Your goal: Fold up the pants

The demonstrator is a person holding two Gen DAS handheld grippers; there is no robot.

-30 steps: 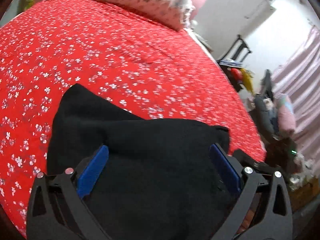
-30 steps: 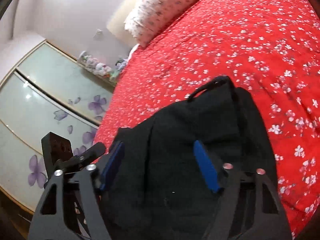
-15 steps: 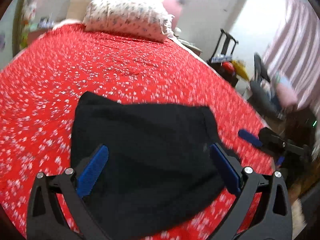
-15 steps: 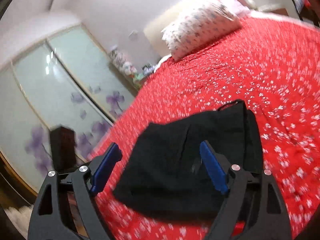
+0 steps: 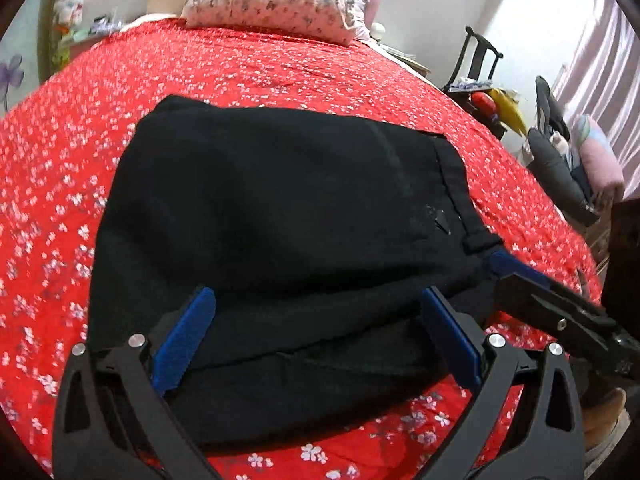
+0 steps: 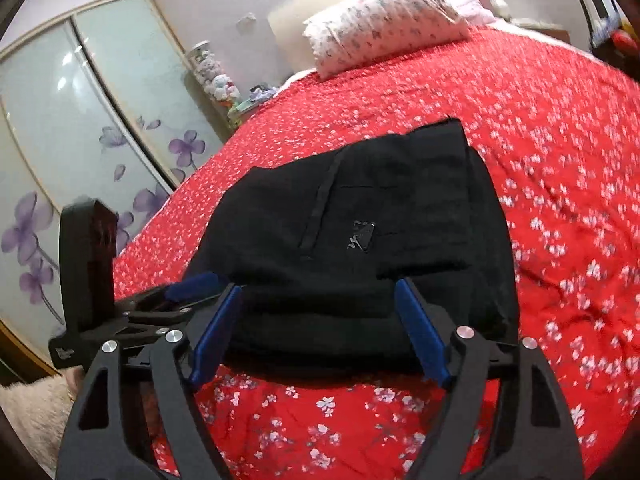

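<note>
The black pants lie folded into a compact rectangle on the red flowered bedspread, near the bed's front edge. They also show in the right wrist view, with a small logo patch on top. My left gripper is open and empty, its blue pads straddling the near edge of the bundle from just above. My right gripper is open and empty too, over the near edge. The right gripper's finger shows at the pants' right corner in the left wrist view.
A flowered pillow lies at the head of the bed. A wardrobe with purple-flower glass doors stands left of the bed. A chair and piled clothes stand on the right of the bed.
Both grippers have pulled back and up from the pants, staying open. The folded bundle now shows whole, lying flat on the bedspread.
</note>
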